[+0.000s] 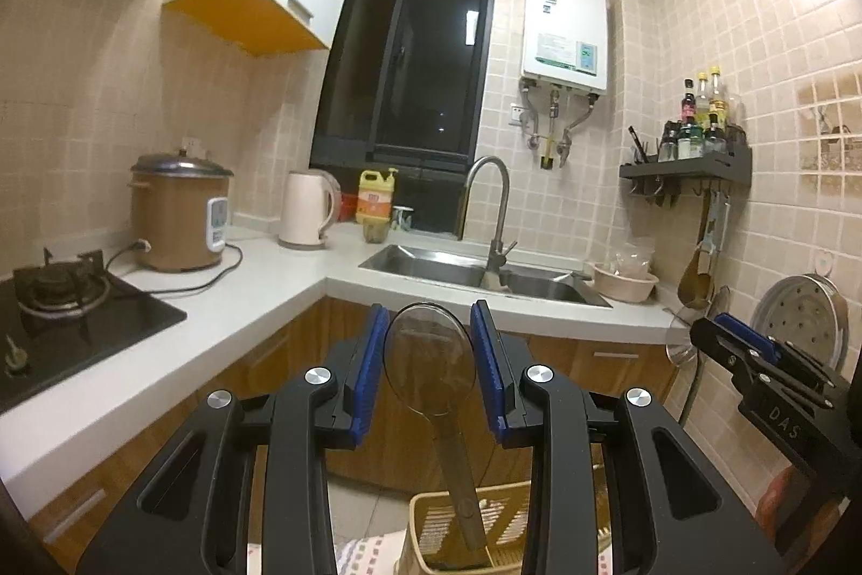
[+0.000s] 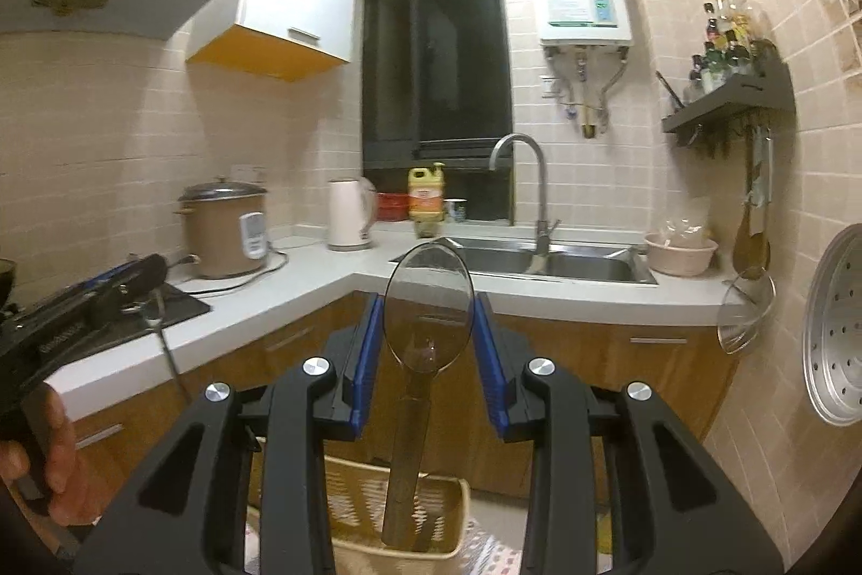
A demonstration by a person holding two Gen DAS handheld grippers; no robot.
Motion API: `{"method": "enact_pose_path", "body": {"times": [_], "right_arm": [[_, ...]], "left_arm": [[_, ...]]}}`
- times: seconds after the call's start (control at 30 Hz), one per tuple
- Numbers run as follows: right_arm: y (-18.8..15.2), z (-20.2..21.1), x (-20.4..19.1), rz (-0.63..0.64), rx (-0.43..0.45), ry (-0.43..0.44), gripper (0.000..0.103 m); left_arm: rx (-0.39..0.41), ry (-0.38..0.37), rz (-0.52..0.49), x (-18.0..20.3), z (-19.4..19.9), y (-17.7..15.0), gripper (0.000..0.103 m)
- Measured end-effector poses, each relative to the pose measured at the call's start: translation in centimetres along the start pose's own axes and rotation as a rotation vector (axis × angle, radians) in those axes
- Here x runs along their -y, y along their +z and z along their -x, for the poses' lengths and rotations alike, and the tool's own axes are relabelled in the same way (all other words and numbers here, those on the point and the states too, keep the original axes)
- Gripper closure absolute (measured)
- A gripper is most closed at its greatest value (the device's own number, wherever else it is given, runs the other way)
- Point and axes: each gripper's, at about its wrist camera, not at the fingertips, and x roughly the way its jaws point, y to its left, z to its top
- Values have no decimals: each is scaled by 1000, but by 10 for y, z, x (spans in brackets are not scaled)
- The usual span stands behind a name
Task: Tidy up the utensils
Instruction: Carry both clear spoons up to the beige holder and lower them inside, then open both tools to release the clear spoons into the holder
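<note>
A clear smoke-tinted plastic rice paddle (image 1: 429, 362) stands upright in a beige slotted basket (image 1: 498, 526) below me. In the left wrist view its round head sits between the blue pads of my left gripper (image 1: 429, 362), which is open, with small gaps on both sides. The right wrist view shows the same paddle (image 2: 429, 305) and basket (image 2: 388, 510) between the pads of my open right gripper (image 2: 429, 343); its head rises above the fingertips. The right gripper also shows at the right edge of the left view (image 1: 754, 354); the left gripper shows at the left of the right view (image 2: 91, 300).
An L-shaped white counter (image 1: 258, 300) carries a gas hob (image 1: 59, 305), rice cooker (image 1: 180, 214), kettle (image 1: 304, 208), soap bottle (image 1: 375, 200) and steel sink (image 1: 474, 273) with tap. A black wall shelf (image 1: 687, 165) holds bottles; ladles (image 1: 700, 273) and a steamer plate (image 1: 803, 321) hang right.
</note>
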Motion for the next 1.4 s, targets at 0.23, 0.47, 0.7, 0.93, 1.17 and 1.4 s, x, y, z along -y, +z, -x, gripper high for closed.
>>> {"method": "enact_pose_path", "body": {"times": [0.23, 0.47, 0.7, 0.93, 1.17, 1.4], "right_arm": [[-33, -27, 6, -8, -36, -28, 73], [-55, -39, 3, 4, -63, -30, 73], [-69, -36, 7, -14, -86, -19, 73], [-80, -23, 6, -30, -131, 5, 72], [-72, 12, 2, -11, -128, 20, 42], [-53, 56, -4, -4, -135, -7, 42]], "left_arm": [[-18, 34, -1, -8, -30, -21, 73], [-31, 41, -22, -5, -43, -38, 73], [-56, 49, -43, -3, -42, -53, 73], [-105, 23, -44, -8, -33, -63, 70], [-117, -17, 18, -20, -6, -51, 58], [-142, -44, 25, -23, 37, -35, 58]]}}
